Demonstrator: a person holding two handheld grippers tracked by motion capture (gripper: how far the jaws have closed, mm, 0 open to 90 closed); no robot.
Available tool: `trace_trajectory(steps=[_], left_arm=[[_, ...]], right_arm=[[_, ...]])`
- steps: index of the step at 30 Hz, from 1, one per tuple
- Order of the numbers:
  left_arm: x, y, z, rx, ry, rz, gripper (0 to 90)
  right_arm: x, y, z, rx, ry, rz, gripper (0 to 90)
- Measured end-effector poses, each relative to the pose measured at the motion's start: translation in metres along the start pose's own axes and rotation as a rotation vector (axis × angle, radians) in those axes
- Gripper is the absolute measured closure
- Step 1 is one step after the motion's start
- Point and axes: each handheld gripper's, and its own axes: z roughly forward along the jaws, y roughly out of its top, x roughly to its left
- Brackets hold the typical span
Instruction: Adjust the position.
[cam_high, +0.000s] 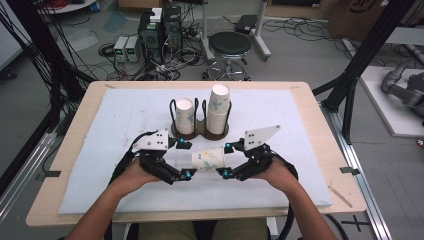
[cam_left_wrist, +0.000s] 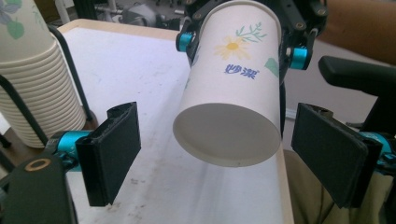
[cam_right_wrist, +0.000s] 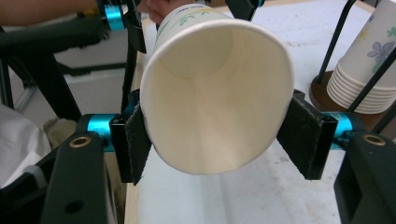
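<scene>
Lying on its side between the two grippers, a single paper cup (cam_high: 208, 158) is held above the white mat (cam_high: 125, 120) that covers the bench (cam_high: 75, 145). The right gripper (cam_high: 226, 159) has its fingers (cam_right_wrist: 135, 140) pressed against the cup's rim on both sides, and the mouth faces that gripper's camera; the rim is squeezed slightly out of round. The left gripper (cam_high: 185, 159) has its fingers (cam_left_wrist: 109, 151) spread wide on either side of the cup's closed base, clear of its wall and gripping nothing. Neither gripper has an earlier frame for comparison.

Behind the cup, near the middle of the mat, stands a dark wire holder (cam_high: 200, 127) with two wells. One well carries a short stack of cups (cam_high: 184, 115), the other a taller stack of cups (cam_high: 219, 107); the number of cups in each stack cannot be counted from the high view. The holder lies just beyond the grippers, apart from the held cup.

In the left gripper view the cup's rim is hidden behind the right gripper's body, and the printed flower and blue lettering face upward. In the right gripper view the cup's outer wall is largely cut off by its own mouth. Beyond the bench, on the floor, are one round black stool (cam_high: 229, 47), computer cases (cam_high: 160, 30) and loose cables.
</scene>
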Motion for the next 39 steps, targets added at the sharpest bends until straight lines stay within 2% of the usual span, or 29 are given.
trace_trajectory(steps=[3, 8, 9, 11, 16, 17, 28, 39], left_arm=[[0.001, 0.002, 0.000, 0.029, -0.004, 0.018, 15.8], [0.000, 0.005, 0.001, 0.063, 0.003, 0.024, 16.0], [0.000, 0.006, 0.001, 0.073, 0.005, 0.029, 16.0], [0.000, 0.007, 0.002, 0.088, 0.006, 0.035, 16.0], [0.001, 0.007, 0.003, 0.136, 0.014, 0.049, 16.2], [0.001, 0.006, 0.004, 0.142, 0.015, 0.052, 16.2], [0.000, 0.005, 0.011, 0.204, 0.015, 0.063, 16.2], [-0.002, 0.011, 0.020, 0.275, 0.008, 0.100, 16.5]], right_arm=[[0.000, 0.008, -0.001, 0.042, -0.015, -0.017, 32.8], [-0.001, 0.020, -0.001, 0.088, -0.024, -0.040, 32.9], [-0.001, 0.023, -0.001, 0.111, -0.033, -0.048, 32.9], [-0.001, 0.025, -0.001, 0.120, -0.038, -0.055, 32.9], [0.001, 0.035, 0.001, 0.189, -0.041, -0.073, 32.8], [0.001, 0.038, 0.003, 0.217, -0.049, -0.087, 32.8], [0.002, 0.045, 0.011, 0.313, -0.056, -0.112, 32.8], [0.004, 0.048, 0.021, 0.411, -0.063, -0.140, 32.8]])
